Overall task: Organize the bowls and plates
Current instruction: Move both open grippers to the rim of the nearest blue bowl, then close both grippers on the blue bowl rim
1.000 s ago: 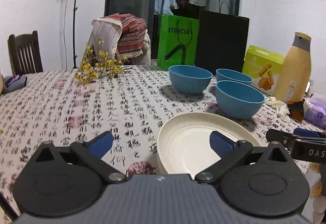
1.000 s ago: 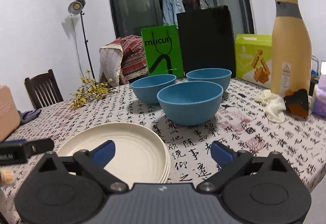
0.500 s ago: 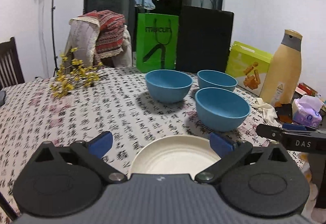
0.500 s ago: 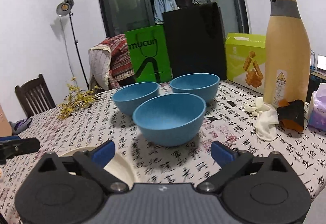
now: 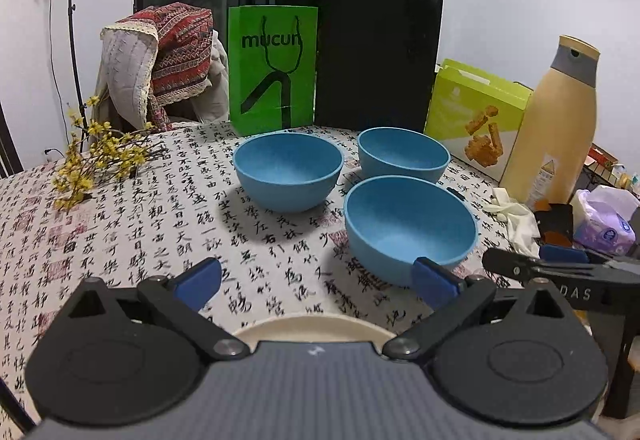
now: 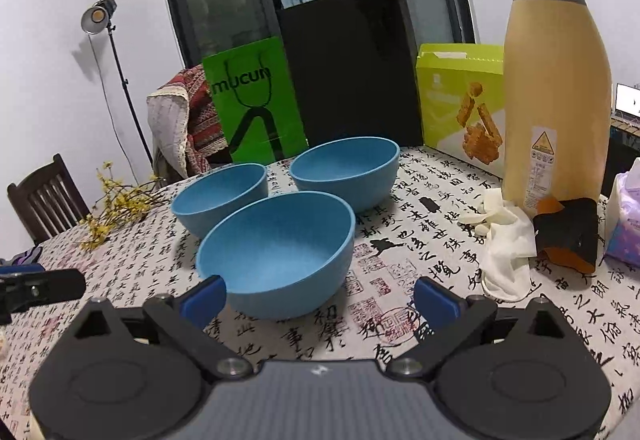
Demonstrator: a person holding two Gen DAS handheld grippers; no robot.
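My left gripper (image 5: 316,282) stands wide open with nothing between its blue pads (image 5: 198,282), hovering over the tablecloth (image 5: 132,232). Just under its body, at 6 o'clock in the left wrist view, the far rim of the cream plate (image 5: 312,328) peeks out; I cannot tell whether it is one plate or a stack. The nearest blue bowl (image 5: 410,228) sits at 2 o'clock from that rim, the left bowl (image 5: 288,175) at 12, and the far bowl (image 5: 404,155) beyond at 1. All three stand upright and apart from one another.

My right gripper (image 6: 318,298) is also spread wide and holds nothing. Its left pad (image 6: 204,298) lies just beside the near wall of the closest bowl (image 6: 276,252); whether it touches, I cannot tell. At 3 o'clock in the right wrist view a tan bottle (image 6: 554,79) stands upright, with a white cloth (image 6: 506,240) lying crumpled near its base.
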